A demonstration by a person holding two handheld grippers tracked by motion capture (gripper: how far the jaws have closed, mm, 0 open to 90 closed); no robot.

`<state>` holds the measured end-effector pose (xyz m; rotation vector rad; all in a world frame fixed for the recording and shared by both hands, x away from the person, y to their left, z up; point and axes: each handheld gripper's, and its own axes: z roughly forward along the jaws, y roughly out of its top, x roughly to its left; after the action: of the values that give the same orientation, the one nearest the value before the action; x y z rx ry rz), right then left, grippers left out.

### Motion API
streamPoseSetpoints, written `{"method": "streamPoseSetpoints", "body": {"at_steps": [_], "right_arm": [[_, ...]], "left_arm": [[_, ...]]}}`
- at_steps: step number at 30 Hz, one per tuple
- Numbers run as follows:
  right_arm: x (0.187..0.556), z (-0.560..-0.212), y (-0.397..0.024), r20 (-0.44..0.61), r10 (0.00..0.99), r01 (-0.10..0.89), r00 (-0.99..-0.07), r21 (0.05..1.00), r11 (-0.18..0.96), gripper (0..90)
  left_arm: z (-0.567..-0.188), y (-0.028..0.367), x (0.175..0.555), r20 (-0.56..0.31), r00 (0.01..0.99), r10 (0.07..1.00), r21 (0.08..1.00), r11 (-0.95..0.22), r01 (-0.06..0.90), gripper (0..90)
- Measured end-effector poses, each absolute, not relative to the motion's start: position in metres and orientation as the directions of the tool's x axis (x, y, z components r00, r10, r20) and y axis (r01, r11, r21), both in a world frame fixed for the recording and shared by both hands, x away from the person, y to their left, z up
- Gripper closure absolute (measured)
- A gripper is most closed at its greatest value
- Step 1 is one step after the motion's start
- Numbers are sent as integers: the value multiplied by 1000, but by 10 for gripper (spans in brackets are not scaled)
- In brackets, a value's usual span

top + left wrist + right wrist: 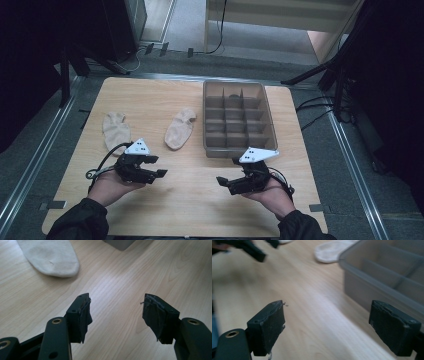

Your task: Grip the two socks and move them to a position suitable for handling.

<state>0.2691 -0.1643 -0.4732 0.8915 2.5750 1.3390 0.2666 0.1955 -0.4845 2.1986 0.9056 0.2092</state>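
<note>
Socks, two, beige, flat on wooden table, both beyond grippers. Nearest edge: left gripper held low over bare wood, jaws spread, nothing between. Right gripper likewise over bare wood, jaws wide apart, empty; well apart from left one. Farther: left sock just beyond left gripper; right sock mid-table, just beside divided grey bin. Bin to right, compartments in rows; dark item in one far compartment, too small to identify.

No readable text, label or number on anything here.
</note>
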Motion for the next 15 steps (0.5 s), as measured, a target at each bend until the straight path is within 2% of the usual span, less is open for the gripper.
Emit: {"method": "streamPoseSetpoints", "body": {"at_steps": [2, 4, 11, 15], "right_arm": [[267, -473, -164, 140, 535, 434, -833, 765, 476, 186], [265, -474, -162, 108, 545, 426, -831, 754, 499, 173], [264, -474, -159, 81, 557, 421, -827, 746, 516, 188], [264, -474, -158, 88, 565, 432, -821, 743, 511, 170]], "left_arm": [[-484, 197, 268, -121, 740, 661, 687, -482, 543, 367], [-486, 198, 269, -121, 737, 665, 685, -481, 547, 356], [-485, 200, 270, -127, 731, 670, 680, -478, 556, 341], [-485, 201, 270, -142, 726, 673, 669, -476, 571, 367]]}}
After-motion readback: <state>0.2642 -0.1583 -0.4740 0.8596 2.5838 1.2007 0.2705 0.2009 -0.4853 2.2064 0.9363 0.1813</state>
